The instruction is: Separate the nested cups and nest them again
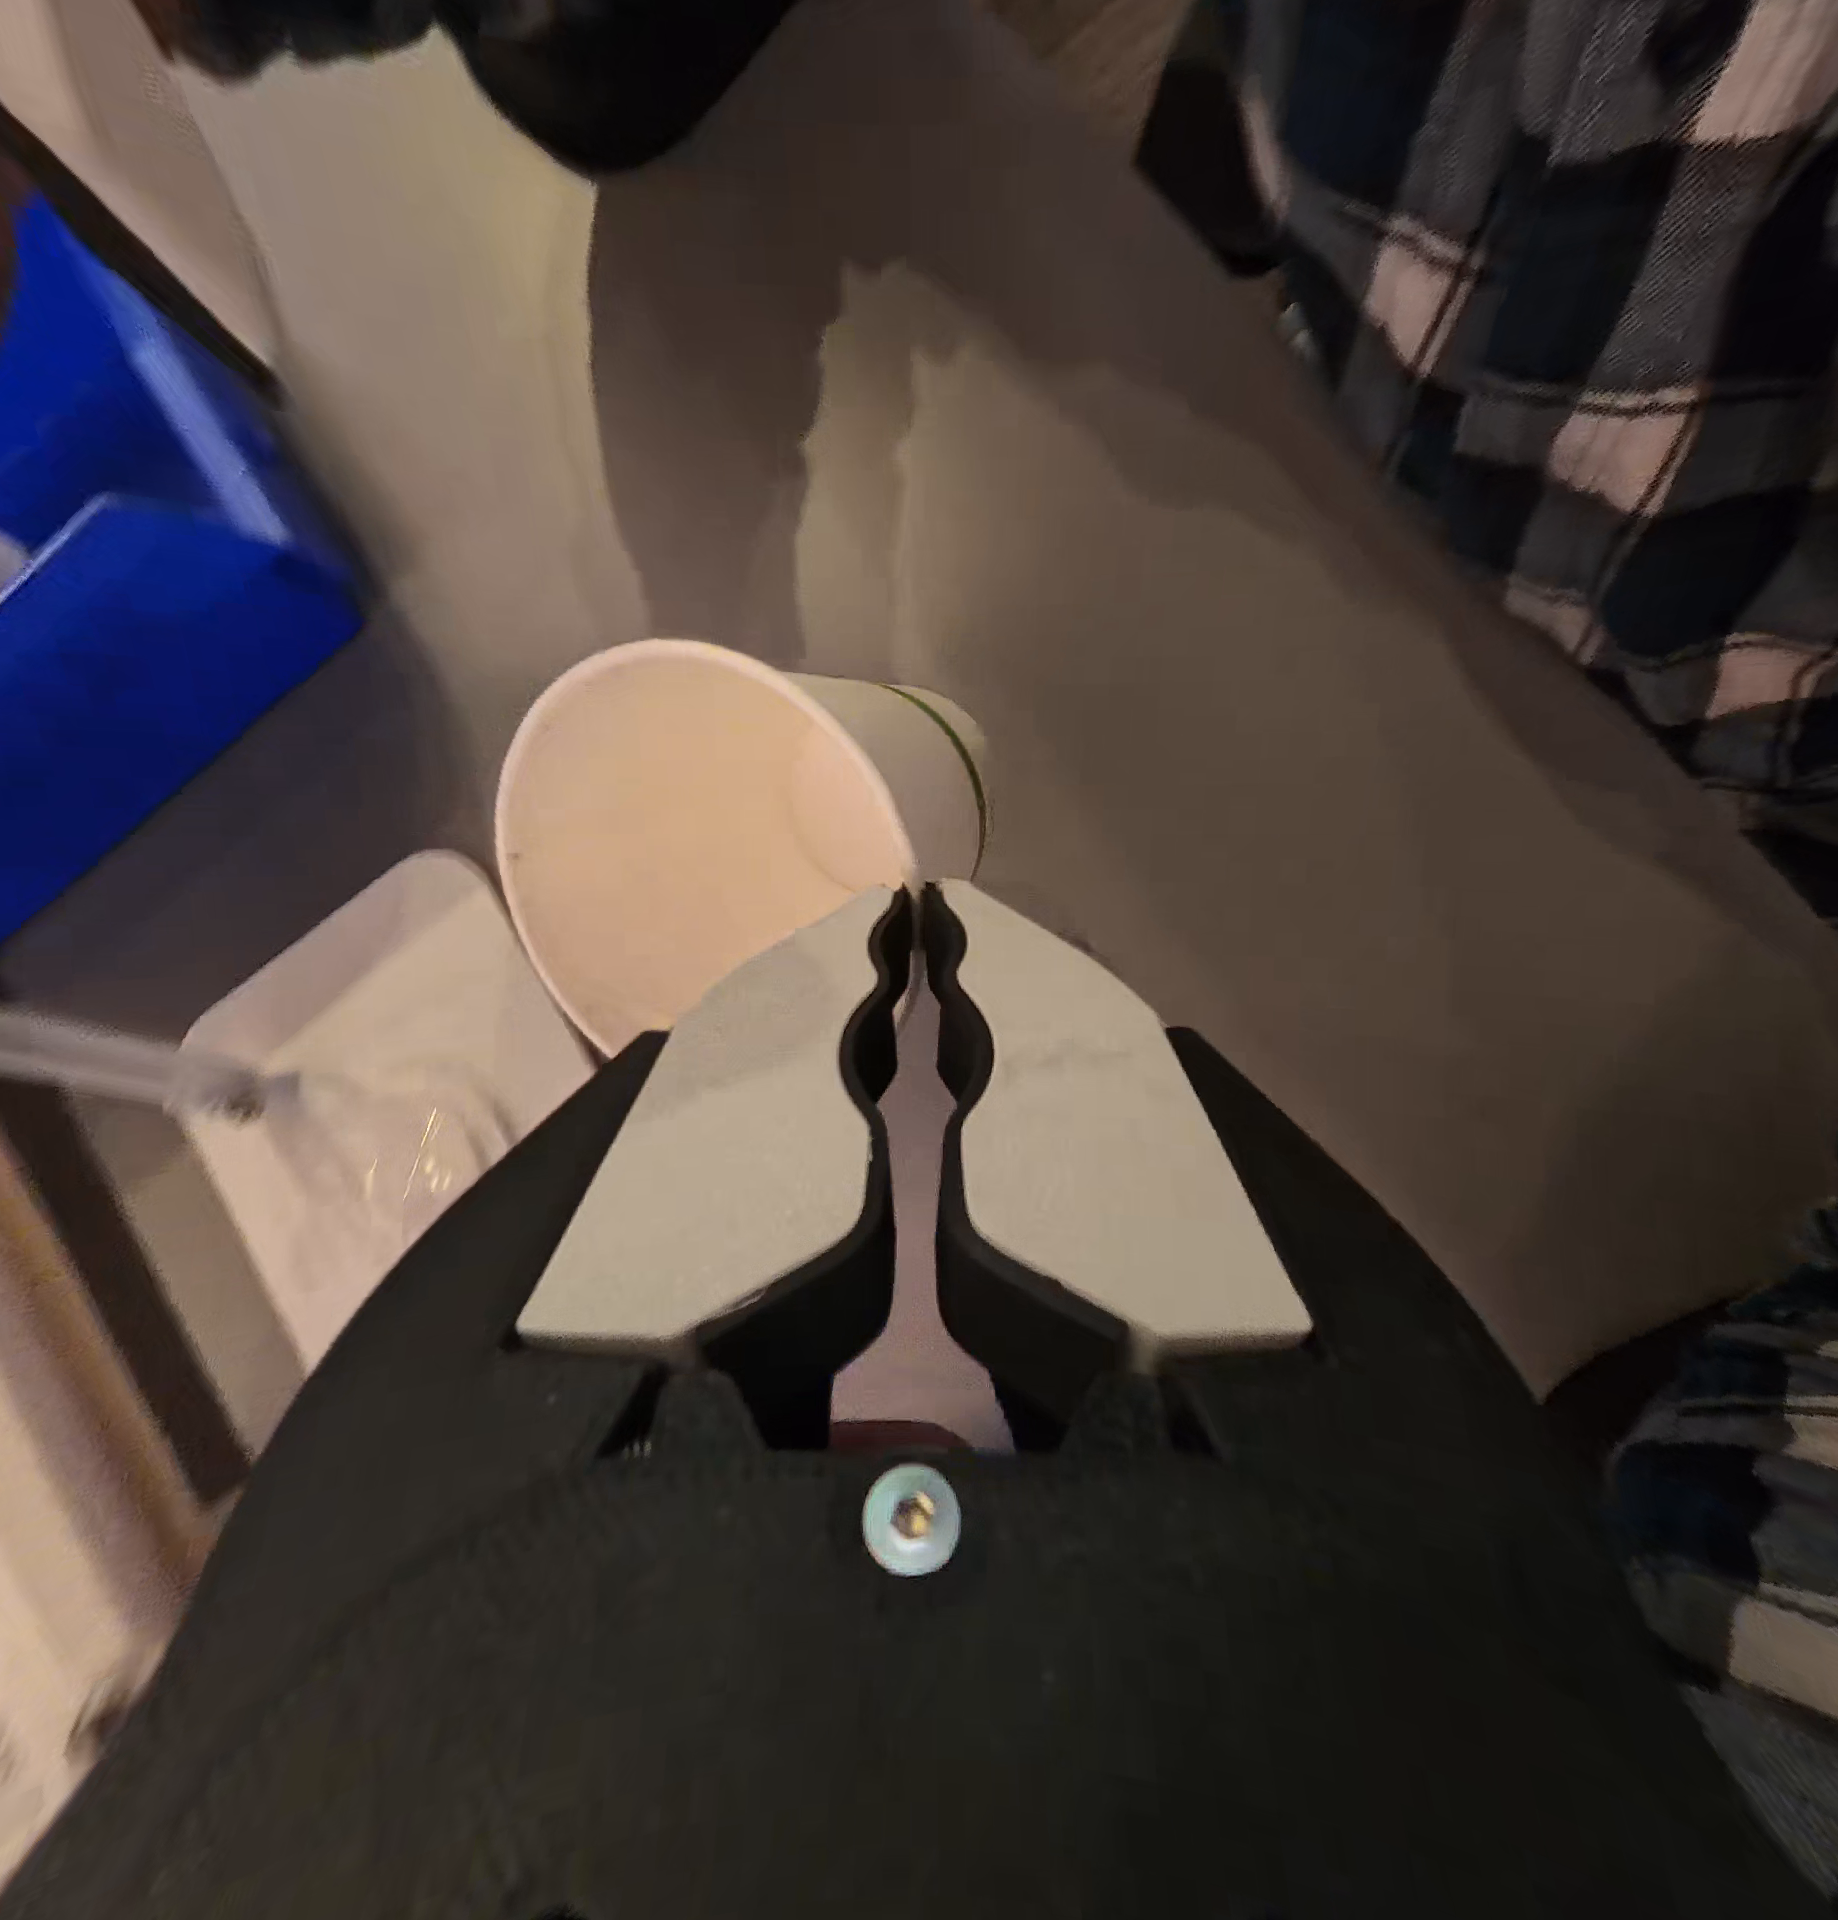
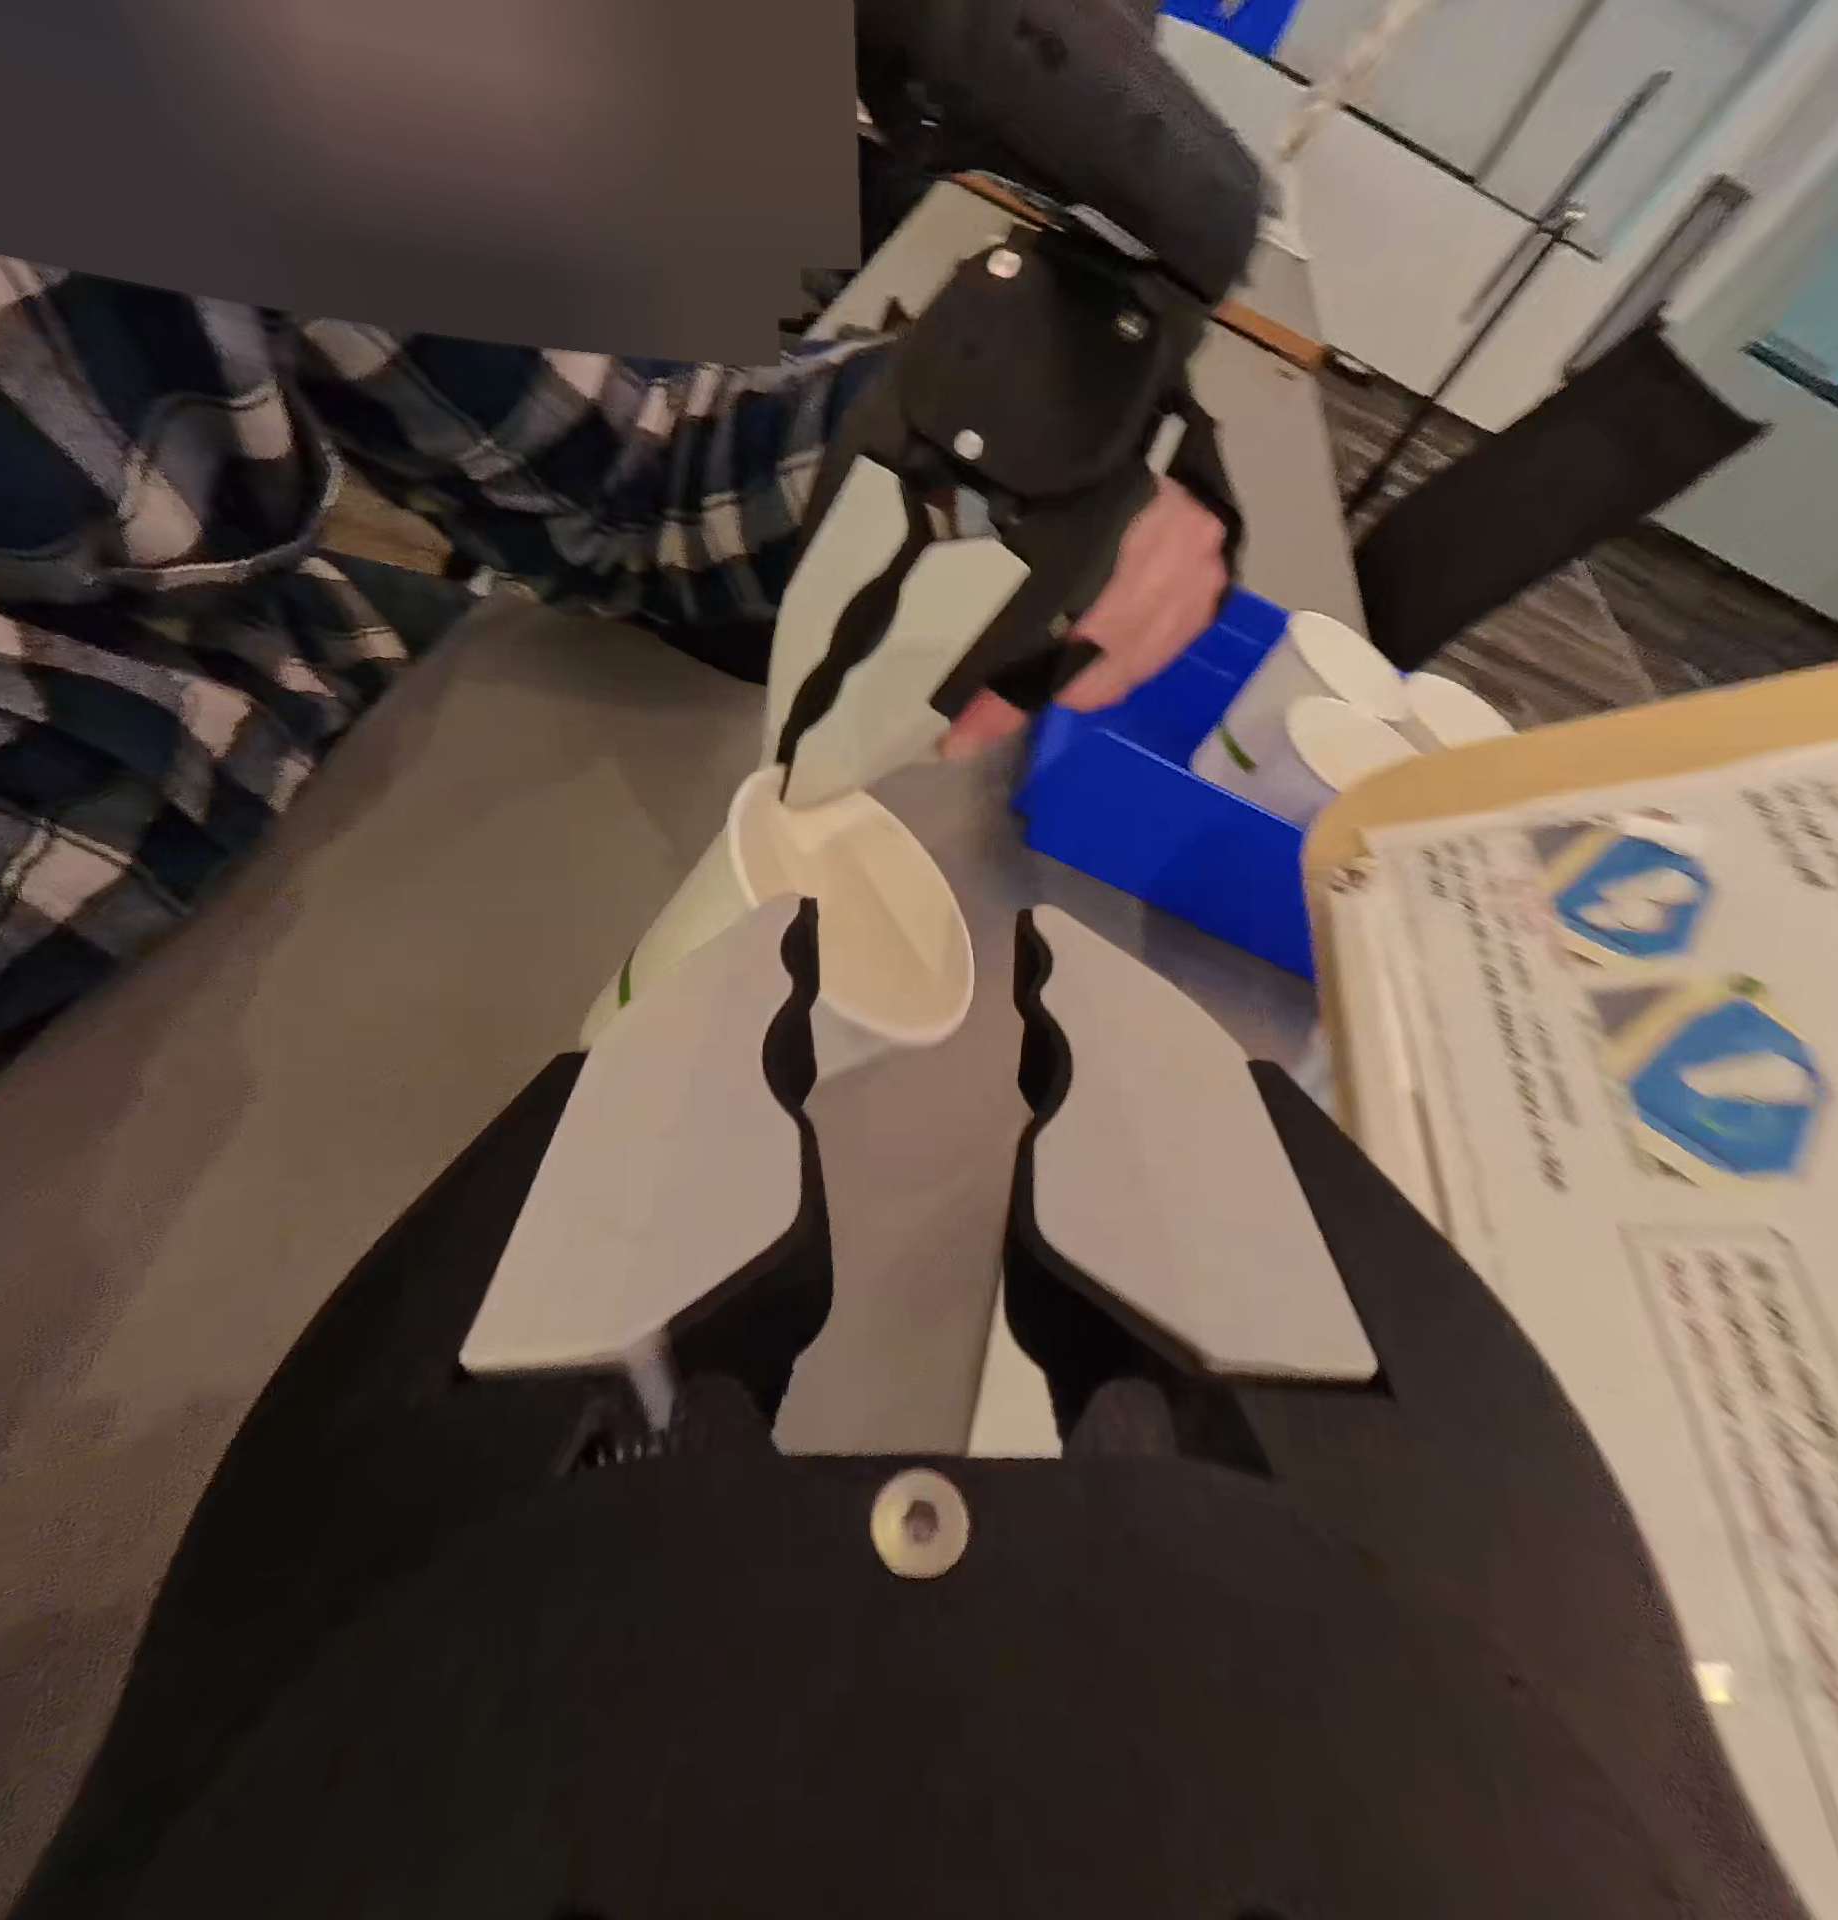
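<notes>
So the left tongs (image 1: pixel 917 889) are pinched tight on the rim of a white paper cup (image 1: pixel 686 831) with a thin green stripe, one finger inside the mouth and one outside. The cup hangs tilted off their tips, mouth turned toward the right tongs (image 2: pixel 915 914), just above the grey worktop (image 2: pixel 271 1039). The right tongs are spread wide with nothing in them; the cup's rim sits right in front of the gap, close to the left finger, but the pads aren't pressing on it. Beyond the left tongs there's a blue bin (image 2: pixel 1154 831) holding more white cups (image 2: pixel 1330 717). To the right of the right tongs is a printed sheet (image 2: pixel 1621 1143).
</notes>
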### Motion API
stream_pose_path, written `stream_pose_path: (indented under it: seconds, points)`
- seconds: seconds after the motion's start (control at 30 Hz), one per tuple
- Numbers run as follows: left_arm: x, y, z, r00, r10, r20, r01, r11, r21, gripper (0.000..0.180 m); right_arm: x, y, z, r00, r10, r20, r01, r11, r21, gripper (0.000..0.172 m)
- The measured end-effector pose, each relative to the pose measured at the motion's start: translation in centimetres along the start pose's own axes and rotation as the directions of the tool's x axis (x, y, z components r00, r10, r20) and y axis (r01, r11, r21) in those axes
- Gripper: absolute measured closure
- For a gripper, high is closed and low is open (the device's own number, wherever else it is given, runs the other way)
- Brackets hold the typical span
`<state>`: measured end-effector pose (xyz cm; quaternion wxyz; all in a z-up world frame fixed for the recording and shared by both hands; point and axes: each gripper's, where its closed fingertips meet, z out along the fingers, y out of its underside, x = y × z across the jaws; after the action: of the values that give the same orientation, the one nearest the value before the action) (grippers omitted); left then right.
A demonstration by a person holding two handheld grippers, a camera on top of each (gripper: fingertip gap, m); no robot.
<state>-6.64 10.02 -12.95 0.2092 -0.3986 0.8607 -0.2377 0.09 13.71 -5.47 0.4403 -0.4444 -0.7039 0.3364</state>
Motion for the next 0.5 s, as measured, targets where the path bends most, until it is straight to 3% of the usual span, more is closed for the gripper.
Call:
stream_pose_path:
  seconds: [0.23,0.5]
  points:
    - [1.6,-2.3,3.0,0.983,0.061,-0.174,-0.041,0.992,0.118,0.178,-5.8,0.2,4.2,0.961,-0.008,0.277,0.005,1.0,0.014,0.126]
    - [3.5,-4.4,3.8,0.946,0.125,-0.298,-0.054,0.97,0.235,0.178,-12.0,1.6,5.2,0.816,0.031,0.578,0.004,0.998,-0.06,0.138]
